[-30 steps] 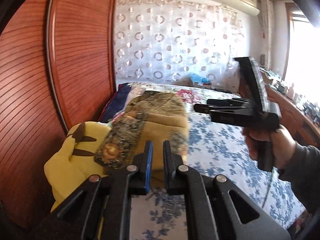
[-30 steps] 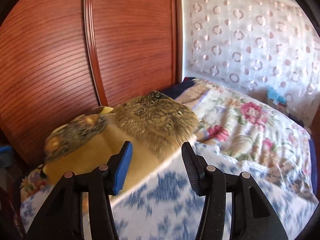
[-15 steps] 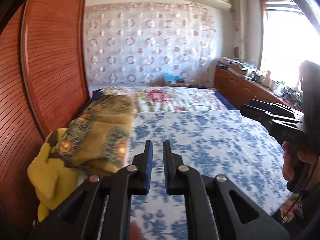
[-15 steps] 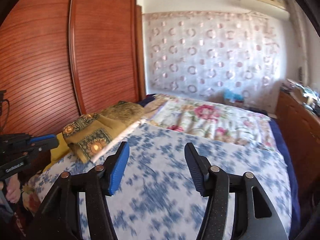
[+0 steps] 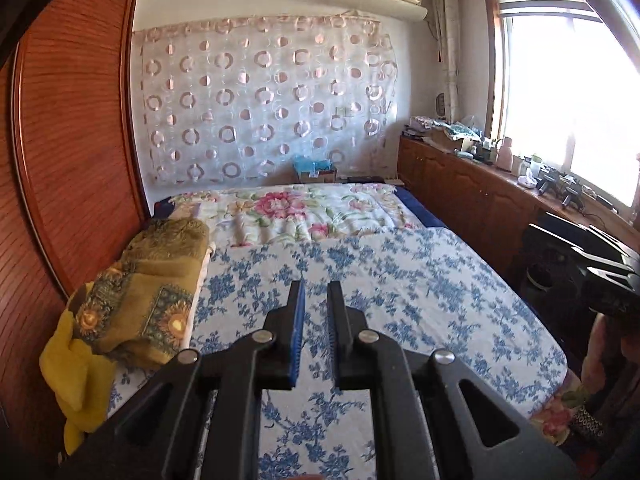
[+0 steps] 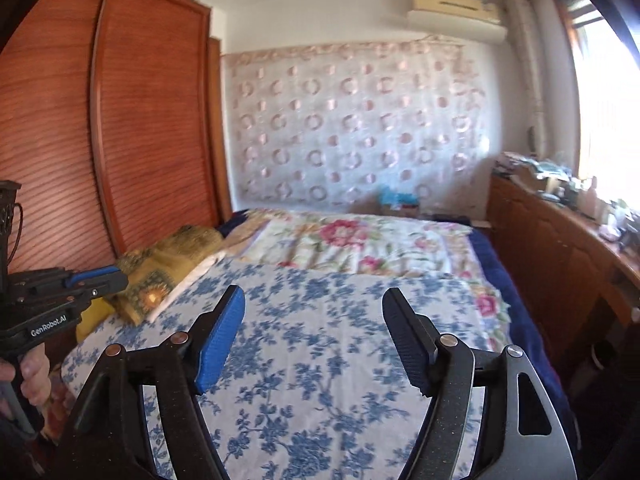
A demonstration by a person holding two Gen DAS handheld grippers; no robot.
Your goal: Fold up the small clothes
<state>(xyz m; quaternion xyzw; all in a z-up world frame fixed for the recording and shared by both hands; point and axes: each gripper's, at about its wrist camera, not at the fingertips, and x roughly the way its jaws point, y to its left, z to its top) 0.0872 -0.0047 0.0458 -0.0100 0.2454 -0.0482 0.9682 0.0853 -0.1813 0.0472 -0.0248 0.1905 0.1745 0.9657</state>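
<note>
A pile of mustard-yellow patterned clothes point(image 5: 152, 292) lies at the bed's left edge against the wardrobe; it also shows in the right wrist view point(image 6: 168, 268). A plain yellow garment point(image 5: 72, 364) hangs off the near end of the pile. My left gripper point(image 5: 316, 300) is nearly shut with a narrow gap and holds nothing, pulled back above the blue floral sheet point(image 5: 380, 280). My right gripper point(image 6: 316, 308) is open and empty above the same sheet point(image 6: 320, 360). Each gripper appears at the edge of the other's view.
A red-brown wooden wardrobe point(image 5: 72, 160) runs along the left of the bed. A folded floral quilt point(image 5: 304, 212) lies at the bed's head. A wooden cabinet point(image 5: 480, 200) with clutter stands along the right under a bright window.
Both grippers have pulled back and up from the clothes pile, which now sits far off at the left. The views swung toward the whole bed.
</note>
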